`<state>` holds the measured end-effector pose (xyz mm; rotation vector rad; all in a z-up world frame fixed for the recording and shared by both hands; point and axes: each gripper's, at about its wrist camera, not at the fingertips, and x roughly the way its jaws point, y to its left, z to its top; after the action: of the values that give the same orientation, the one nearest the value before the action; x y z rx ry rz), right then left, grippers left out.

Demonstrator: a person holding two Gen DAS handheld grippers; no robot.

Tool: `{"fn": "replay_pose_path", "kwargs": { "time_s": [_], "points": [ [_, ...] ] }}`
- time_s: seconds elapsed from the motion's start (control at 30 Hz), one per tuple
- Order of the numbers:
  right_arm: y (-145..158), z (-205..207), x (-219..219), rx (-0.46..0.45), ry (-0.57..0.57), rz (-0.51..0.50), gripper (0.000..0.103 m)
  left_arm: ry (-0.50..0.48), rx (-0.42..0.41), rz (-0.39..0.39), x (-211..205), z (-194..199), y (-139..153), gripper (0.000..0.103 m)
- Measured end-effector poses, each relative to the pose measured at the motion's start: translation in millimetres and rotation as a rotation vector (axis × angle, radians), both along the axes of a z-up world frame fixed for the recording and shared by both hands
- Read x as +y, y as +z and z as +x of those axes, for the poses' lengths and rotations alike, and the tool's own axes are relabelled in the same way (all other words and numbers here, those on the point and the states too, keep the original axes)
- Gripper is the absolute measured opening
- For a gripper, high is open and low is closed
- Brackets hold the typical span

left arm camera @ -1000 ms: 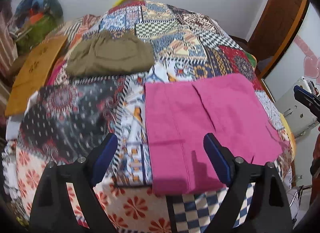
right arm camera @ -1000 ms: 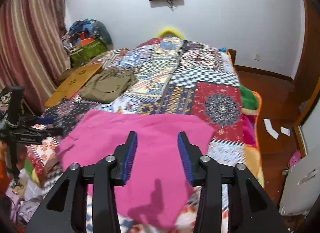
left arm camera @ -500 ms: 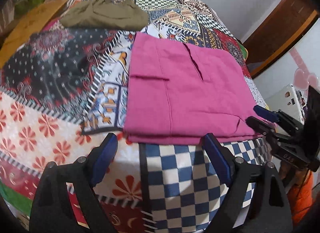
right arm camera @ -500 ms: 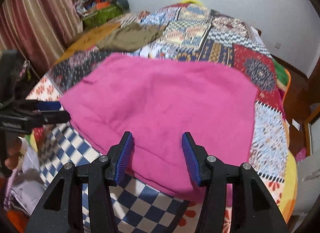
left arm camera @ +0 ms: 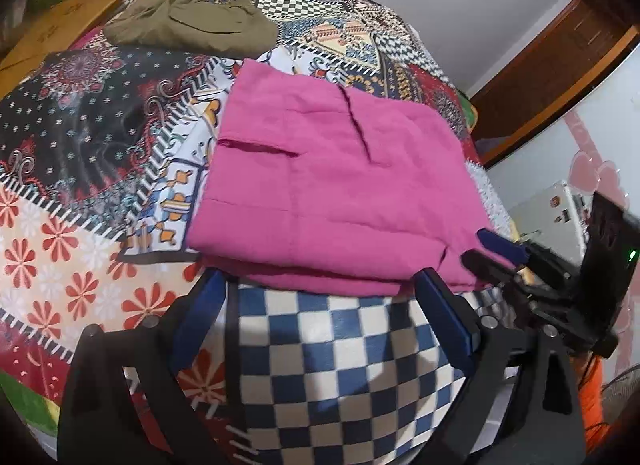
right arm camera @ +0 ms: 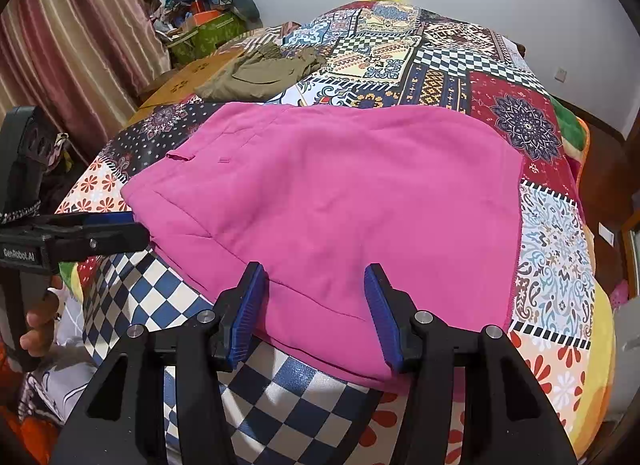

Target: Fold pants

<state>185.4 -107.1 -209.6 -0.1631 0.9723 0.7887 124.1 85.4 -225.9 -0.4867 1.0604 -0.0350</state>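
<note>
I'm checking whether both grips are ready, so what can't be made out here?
- Near hem of the pink pants, right wrist view: the right gripper covers part, so contact is unclear.
- Pants' underside, both views: hidden by top layers.
- Left gripper, left wrist view: pad contact unclear.

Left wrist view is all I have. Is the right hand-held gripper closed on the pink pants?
Observer: No. Its own view shows the right hand-held gripper open. Its fingers straddle the near edge of the pink pants, and the pads aren't pressing the cloth.
Operator: Is the pants' right edge hanging off the bed?
Observer: No. That edge lies flat on the patchwork blanket, with more blanket showing beyond it.
Operator: What's past the olive garment's side of the bed?
Observer: A striped curtain hangs there, beyond the olive garment.
</note>
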Motion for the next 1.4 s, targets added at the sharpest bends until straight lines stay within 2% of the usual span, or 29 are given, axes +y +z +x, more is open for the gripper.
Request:
{"fn": "replay_pose_path", "kwargs": {
  "time_s": [0.13, 0.27, 0.37, 0.63, 0.7, 0.83, 0.9, 0.97, 1.0, 1.03, 1.23, 1.4],
  "points": [
    [0.3, 0.5, -0.5, 0.001, -0.001, 0.004, 0.048, 0.031, -0.006, -0.088, 7.8, 8.2, 1.7, 0.096],
    [-0.1, 0.7, -1.0, 0.006, -0.001, 0.008, 0.048, 0.059, -0.002, -0.128, 14.4, 16.6, 1.1, 0.095],
    [-0.5, 1.8, -1.3, 0.007, 0.001, 0.01, 0.049, 0.079, -0.002, -0.12, 17.7, 23.3, 1.2, 0.087],
    [-2.3, 3.6, -2.3, 0.018, -0.003, 0.019, 0.05, 0.091, -0.009, -0.033, 17.1, 28.4, -2.0, 0.053],
    [-2.5, 3.6, -2.3, 0.018, -0.004, 0.02, 0.05, 0.085, -0.013, -0.011, 15.7, 28.1, -0.4, 0.051],
    [-2.5, 3.0, -1.9, 0.02, -0.004, 0.023, 0.051, 0.071, 0.001, 0.021, 14.6, 22.9, 2.2, 0.051],
    [-2.6, 3.1, -2.1, 0.021, -0.004, 0.025, 0.051, 0.065, 0.016, -0.008, 19.2, 17.0, 1.1, 0.051],
    [-2.6, 3.4, -2.1, 0.022, -0.004, 0.027, 0.051, 0.065, 0.027, -0.029, 23.3, 9.5, 0.6, 0.061],
    [-2.8, 3.8, -2.2, 0.022, -0.004, 0.027, 0.051, 0.071, 0.036, -0.031, 25.5, 5.8, -0.2, 0.071],
    [-2.8, 3.6, -2.0, 0.022, -0.003, 0.027, 0.051, 0.075, 0.036, -0.034, 25.7, 3.6, -0.5, 0.075],
    [-3.0, 3.6, -1.9, 0.019, -0.004, 0.025, 0.051, 0.056, 0.036, -0.036, 16.5, 13.1, -6.3, 0.076],
    [-3.5, 4.2, -1.7, 0.016, 0.001, 0.022, 0.051, 0.057, 0.014, -0.103, 15.4, 31.2, -6.4, 0.079]
  ]
}}
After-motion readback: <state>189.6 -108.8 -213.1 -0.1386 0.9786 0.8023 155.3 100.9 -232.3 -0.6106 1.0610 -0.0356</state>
